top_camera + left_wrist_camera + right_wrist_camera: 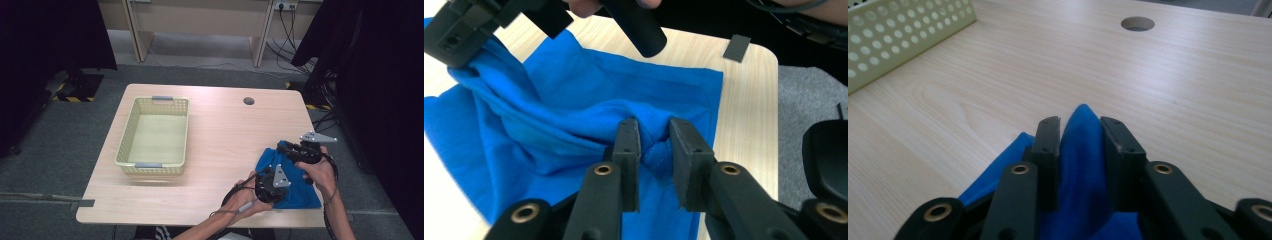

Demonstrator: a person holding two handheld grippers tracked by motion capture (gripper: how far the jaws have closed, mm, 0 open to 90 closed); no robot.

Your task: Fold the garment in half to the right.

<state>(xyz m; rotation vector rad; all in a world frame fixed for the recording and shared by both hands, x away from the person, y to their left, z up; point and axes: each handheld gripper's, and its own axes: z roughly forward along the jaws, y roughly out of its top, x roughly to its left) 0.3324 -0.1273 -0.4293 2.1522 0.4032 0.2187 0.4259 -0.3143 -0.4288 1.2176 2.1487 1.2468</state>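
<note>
Blue cloth (295, 185) sits bunched at the near right corner of the desk (220, 145). Left claw (654, 136) pinches a raised fold in the cloth's middle, jaws close together on the fabric. Right claw (1081, 131) grips the cloth's far edge, a ridge of fabric squeezed between the jaws. Yellow basket (127, 135) stands well apart at left.

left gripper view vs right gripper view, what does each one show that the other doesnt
Left gripper view alone: the right tongs gripping the blue cloth's far corner, and a black patch on the table edge. Right gripper view alone: the perforated basket and the round table hole. Both: a fold of blue cloth between that view's own jaws, on the pale wood table.
</note>
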